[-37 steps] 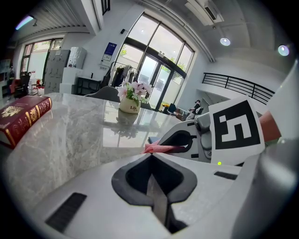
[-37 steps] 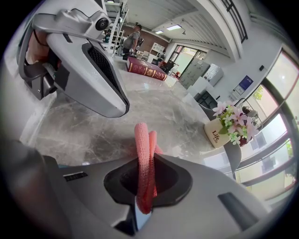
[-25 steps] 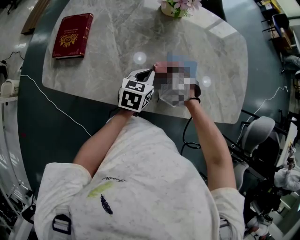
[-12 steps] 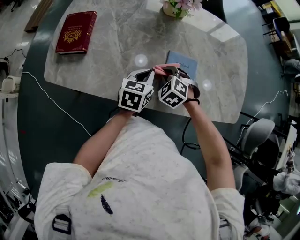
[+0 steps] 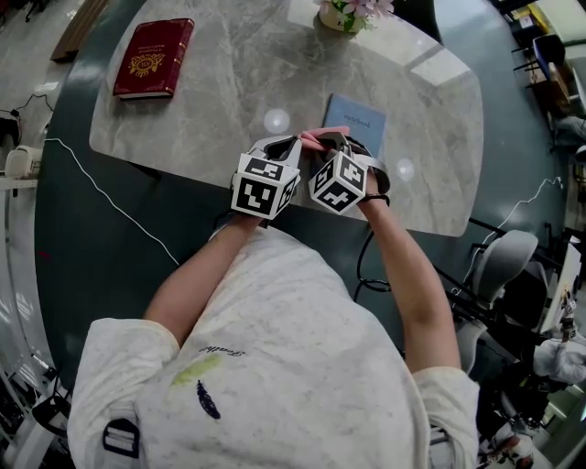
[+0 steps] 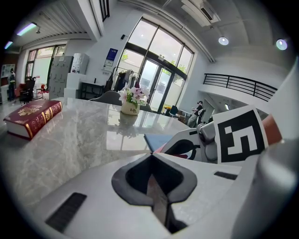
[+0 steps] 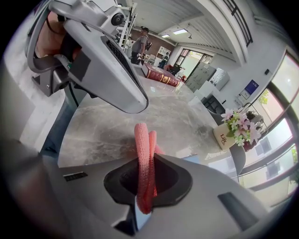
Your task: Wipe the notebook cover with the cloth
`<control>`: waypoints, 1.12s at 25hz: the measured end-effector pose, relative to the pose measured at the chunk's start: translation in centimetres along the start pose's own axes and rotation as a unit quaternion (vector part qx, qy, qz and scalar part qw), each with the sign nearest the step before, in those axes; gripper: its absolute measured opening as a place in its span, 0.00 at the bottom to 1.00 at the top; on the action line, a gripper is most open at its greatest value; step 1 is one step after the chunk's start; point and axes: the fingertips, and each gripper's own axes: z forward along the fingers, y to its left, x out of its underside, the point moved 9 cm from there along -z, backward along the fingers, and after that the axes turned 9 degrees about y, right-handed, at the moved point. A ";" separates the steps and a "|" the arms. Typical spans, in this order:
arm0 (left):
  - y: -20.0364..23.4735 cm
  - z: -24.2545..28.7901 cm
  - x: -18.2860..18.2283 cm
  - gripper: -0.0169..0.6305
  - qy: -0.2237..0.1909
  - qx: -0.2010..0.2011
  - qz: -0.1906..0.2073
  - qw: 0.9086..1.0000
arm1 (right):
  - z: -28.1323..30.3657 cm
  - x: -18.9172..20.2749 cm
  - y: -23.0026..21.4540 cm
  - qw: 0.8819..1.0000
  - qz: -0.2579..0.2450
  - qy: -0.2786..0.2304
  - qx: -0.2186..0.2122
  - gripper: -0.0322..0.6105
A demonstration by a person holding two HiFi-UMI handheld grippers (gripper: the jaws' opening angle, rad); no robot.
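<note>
The blue notebook (image 5: 356, 117) lies flat on the marble table (image 5: 229, 101), just beyond both grippers. The pink cloth (image 7: 144, 158) hangs folded between the jaws of my right gripper (image 7: 145, 161), which is shut on it. It shows as a pink tip (image 5: 318, 137) in the head view. My right gripper (image 5: 335, 139) sits at the notebook's near corner. My left gripper (image 5: 295, 140) is close beside it on the left, shut with nothing between its jaws (image 6: 152, 155). A corner of the notebook (image 6: 161, 139) shows past the left jaws.
A red hardcover book (image 5: 154, 58) lies at the table's far left. A flower pot (image 5: 340, 14) stands at the far edge. The table's front edge runs just under the grippers. A white cable (image 5: 101, 197) crosses the dark floor. A person (image 7: 139, 45) stands far off.
Both grippers stay side by side near the front edge. The head view has shifted a little, so more of the notebook shows past the right gripper.
</note>
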 end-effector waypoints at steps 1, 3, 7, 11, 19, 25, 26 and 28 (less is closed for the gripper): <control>-0.1 -0.1 0.1 0.04 0.000 0.000 0.000 1.000 | -0.1 0.0 0.2 1.000 -0.001 0.000 -0.001 0.07; -0.3 -0.4 0.5 0.04 0.000 -0.001 0.000 1.000 | -0.3 0.0 0.7 1.000 -0.002 -0.001 -0.002 0.07; -0.7 -1.0 1.1 0.04 -0.001 -0.003 0.000 1.000 | -0.8 0.1 1.7 1.000 -0.003 -0.003 -0.005 0.07; -1.1 -1.6 1.6 0.04 -0.002 -0.004 0.000 1.000 | -1.3 0.2 2.5 1.000 -0.005 -0.004 -0.007 0.07; -2.0 -2.7 2.8 0.04 -0.006 -0.008 -0.002 1.000 | -2.1 0.6 4.4 1.000 -0.004 -0.007 -0.008 0.07; -2.8 -3.7 3.2 0.04 -0.014 -0.010 -0.008 1.000 | -3.4 1.0 5.3 0.999 0.036 -0.026 -0.006 0.07; -2.9 -3.9 3.2 0.04 -0.016 -0.011 -0.009 1.000 | -3.8 1.1 5.3 0.998 0.049 -0.031 -0.005 0.07; -3.2 -4.4 3.1 0.04 -0.021 -0.011 -0.011 1.000 | -4.7 1.4 5.2 0.996 0.072 -0.043 0.000 0.07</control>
